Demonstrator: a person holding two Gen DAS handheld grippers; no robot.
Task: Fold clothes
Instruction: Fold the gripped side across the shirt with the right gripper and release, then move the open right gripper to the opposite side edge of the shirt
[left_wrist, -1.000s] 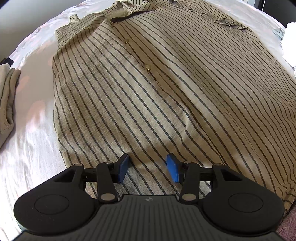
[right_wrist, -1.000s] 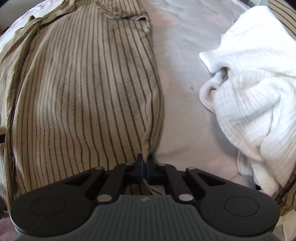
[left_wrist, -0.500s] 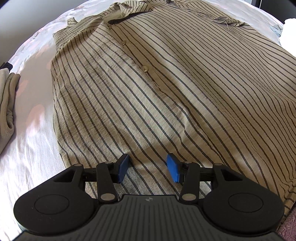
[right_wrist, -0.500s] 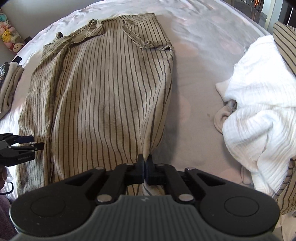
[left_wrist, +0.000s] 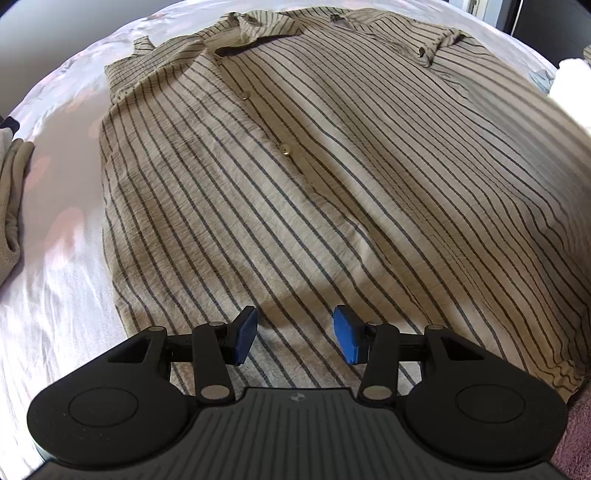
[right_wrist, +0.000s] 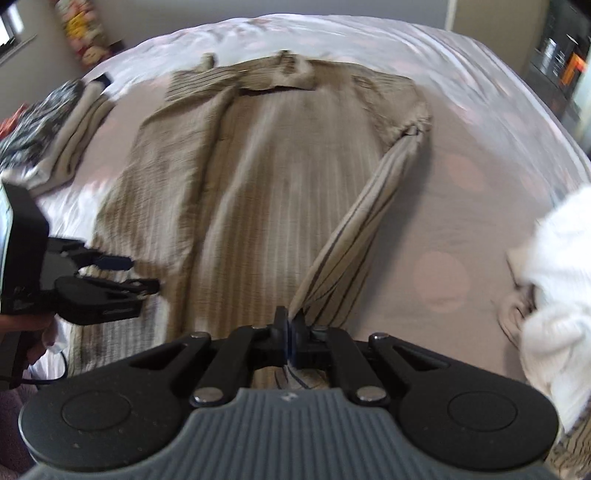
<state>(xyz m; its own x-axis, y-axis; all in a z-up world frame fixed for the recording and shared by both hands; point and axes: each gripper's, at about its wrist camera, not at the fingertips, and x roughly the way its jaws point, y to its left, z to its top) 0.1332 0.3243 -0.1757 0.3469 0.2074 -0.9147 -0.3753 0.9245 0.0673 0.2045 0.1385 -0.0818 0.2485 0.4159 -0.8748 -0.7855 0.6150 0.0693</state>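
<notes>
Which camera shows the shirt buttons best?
The left wrist view: two buttons show sharply on the striped shirt placket. In the right wrist view the shirt is motion-blurred and no buttons can be made out.

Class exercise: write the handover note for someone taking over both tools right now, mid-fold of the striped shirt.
Right tool: shut on the striped shirt, its right side edge lifted off the bed in a taut strip.
Left tool: open, holding nothing, poised over the shirt's hem area.
Shirt lies front up, collar at the far end; white garment heaped to its right.
Done: edge gripped and raised.
Left: probably carry that edge across, fold the other side, then fold lengthwise.
</notes>
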